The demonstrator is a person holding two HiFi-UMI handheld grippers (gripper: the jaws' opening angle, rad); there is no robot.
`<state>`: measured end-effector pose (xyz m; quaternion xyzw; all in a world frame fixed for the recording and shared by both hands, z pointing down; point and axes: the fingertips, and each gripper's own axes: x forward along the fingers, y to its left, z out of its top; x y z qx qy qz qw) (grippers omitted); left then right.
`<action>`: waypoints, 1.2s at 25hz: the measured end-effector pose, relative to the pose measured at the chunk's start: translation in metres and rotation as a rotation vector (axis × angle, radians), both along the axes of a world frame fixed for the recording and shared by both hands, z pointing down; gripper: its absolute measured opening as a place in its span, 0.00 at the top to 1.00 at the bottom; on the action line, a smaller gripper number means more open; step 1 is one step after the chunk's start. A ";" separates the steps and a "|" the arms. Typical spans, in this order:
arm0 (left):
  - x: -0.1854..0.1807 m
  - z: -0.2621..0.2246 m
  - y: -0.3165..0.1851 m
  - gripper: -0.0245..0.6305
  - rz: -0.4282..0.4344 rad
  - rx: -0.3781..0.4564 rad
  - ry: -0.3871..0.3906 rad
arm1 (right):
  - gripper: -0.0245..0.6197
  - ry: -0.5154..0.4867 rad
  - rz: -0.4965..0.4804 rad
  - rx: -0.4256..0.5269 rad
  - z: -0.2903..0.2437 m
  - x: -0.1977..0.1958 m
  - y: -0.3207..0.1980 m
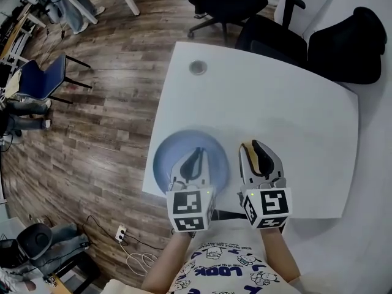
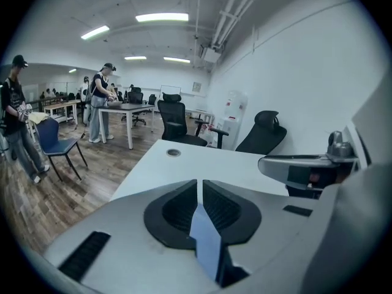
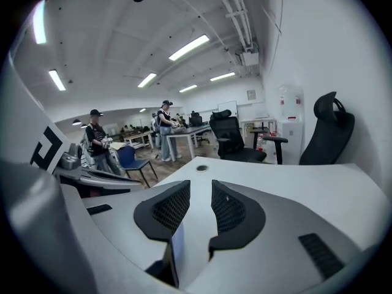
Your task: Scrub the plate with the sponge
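Left gripper (image 1: 198, 151), jaws pressed nearly together, hides part of the round blue plate (image 1: 162, 159) at the counter's (image 1: 275, 103) 7 o'clock; right gripper (image 1: 256, 146) slightly spread, tan strip (image 1: 247, 155) indistinct.

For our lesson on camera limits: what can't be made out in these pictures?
Plate: head view, partly under the left gripper.
Yellow thing, perhaps the sponge: head view, mostly under the right gripper.
Table grommet: head view, too small for detail.

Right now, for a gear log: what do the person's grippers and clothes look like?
Left gripper and right gripper match: grey shells, black ribbed pads, a white cube with black square markers behind. White shirt, blue print.
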<state>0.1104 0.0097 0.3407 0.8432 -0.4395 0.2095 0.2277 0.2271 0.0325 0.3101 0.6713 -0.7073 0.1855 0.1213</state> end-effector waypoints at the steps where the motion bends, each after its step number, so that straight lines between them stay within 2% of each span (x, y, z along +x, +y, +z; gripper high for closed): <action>1: 0.001 -0.008 -0.002 0.91 0.003 0.032 0.003 | 0.80 0.010 -0.009 0.039 -0.008 -0.004 -0.001; 4: 0.003 -0.039 -0.008 0.91 0.007 0.173 0.021 | 0.80 0.028 -0.034 0.168 -0.034 -0.016 -0.001; 7: 0.000 -0.074 -0.011 0.91 -0.011 0.344 0.055 | 0.80 0.044 -0.056 0.253 -0.052 -0.028 -0.001; 10: 0.000 -0.098 -0.009 0.91 -0.027 0.441 0.096 | 0.81 0.059 -0.077 0.310 -0.065 -0.039 0.002; 16: -0.006 -0.114 0.002 0.91 -0.037 0.493 0.128 | 0.87 0.056 -0.091 0.366 -0.081 -0.053 0.009; 22: -0.009 -0.120 0.008 0.91 -0.050 0.523 0.131 | 0.89 0.062 -0.074 0.408 -0.093 -0.050 0.011; 30: -0.015 -0.125 0.009 0.91 -0.050 0.540 0.120 | 0.90 0.065 -0.039 0.412 -0.099 -0.046 0.011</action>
